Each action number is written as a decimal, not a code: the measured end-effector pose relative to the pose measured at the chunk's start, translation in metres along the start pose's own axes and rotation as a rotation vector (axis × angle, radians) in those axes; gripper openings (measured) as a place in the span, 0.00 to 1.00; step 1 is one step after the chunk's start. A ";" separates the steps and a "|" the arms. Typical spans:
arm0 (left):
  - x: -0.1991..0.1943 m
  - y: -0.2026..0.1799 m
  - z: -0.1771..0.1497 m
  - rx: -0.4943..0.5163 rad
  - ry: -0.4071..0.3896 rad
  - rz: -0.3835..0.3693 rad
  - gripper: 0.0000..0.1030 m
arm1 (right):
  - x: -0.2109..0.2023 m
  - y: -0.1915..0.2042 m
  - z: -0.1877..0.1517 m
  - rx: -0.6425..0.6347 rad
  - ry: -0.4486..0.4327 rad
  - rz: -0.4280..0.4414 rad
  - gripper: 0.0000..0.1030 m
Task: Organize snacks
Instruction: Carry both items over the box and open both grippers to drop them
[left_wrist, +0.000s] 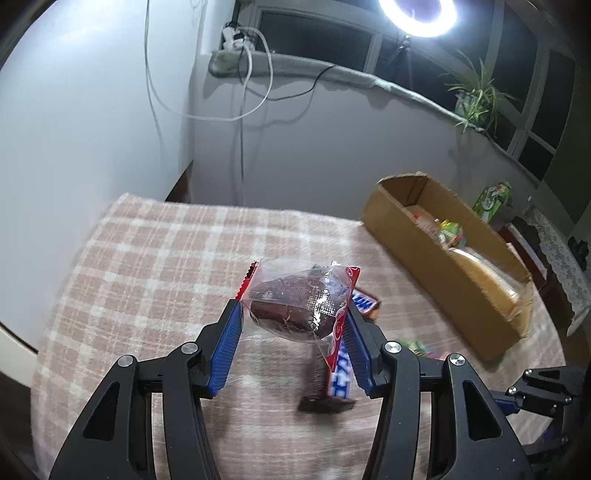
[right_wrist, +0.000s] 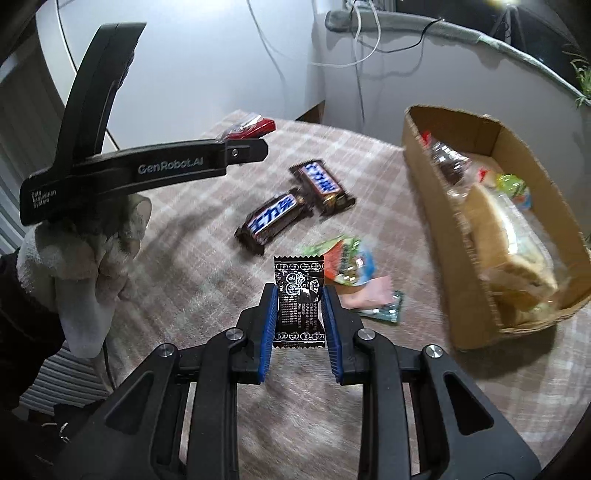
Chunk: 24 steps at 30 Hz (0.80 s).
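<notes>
My left gripper (left_wrist: 293, 314) is shut on a clear red-edged packet holding a brown cake (left_wrist: 295, 302), lifted above the table. In the right wrist view the left gripper (right_wrist: 258, 146) appears at the upper left with that packet's red end (right_wrist: 255, 125) showing. My right gripper (right_wrist: 300, 295) is shut on a small black sachet with white print (right_wrist: 298, 299), held above the table. A cardboard box (right_wrist: 454, 236) with several snacks inside stands at the right; it also shows in the left wrist view (left_wrist: 436, 266).
Two brown Snickers bars (right_wrist: 271, 218) (right_wrist: 321, 182) lie on the checked tablecloth (right_wrist: 192, 258). Green and pink snack packets (right_wrist: 347, 264) lie beside the box. A gloved hand (right_wrist: 85, 251) holds the left gripper. Cables hang on the wall behind.
</notes>
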<state>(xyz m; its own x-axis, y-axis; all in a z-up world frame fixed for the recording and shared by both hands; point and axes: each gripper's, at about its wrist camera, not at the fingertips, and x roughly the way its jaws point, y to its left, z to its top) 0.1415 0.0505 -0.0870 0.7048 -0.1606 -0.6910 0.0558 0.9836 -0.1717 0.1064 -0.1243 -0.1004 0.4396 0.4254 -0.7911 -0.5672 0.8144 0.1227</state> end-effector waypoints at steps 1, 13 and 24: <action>-0.001 -0.002 0.001 0.002 -0.004 -0.004 0.51 | -0.005 -0.004 0.001 0.005 -0.009 -0.002 0.25; -0.008 -0.044 0.018 0.041 -0.038 -0.062 0.51 | -0.054 -0.053 0.007 0.065 -0.095 -0.067 0.25; 0.003 -0.082 0.031 0.073 -0.039 -0.095 0.51 | -0.082 -0.112 0.008 0.131 -0.135 -0.143 0.25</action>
<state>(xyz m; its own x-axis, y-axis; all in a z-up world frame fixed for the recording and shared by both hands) 0.1615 -0.0286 -0.0532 0.7210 -0.2517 -0.6456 0.1744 0.9676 -0.1825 0.1401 -0.2473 -0.0445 0.6032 0.3442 -0.7195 -0.4013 0.9106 0.0991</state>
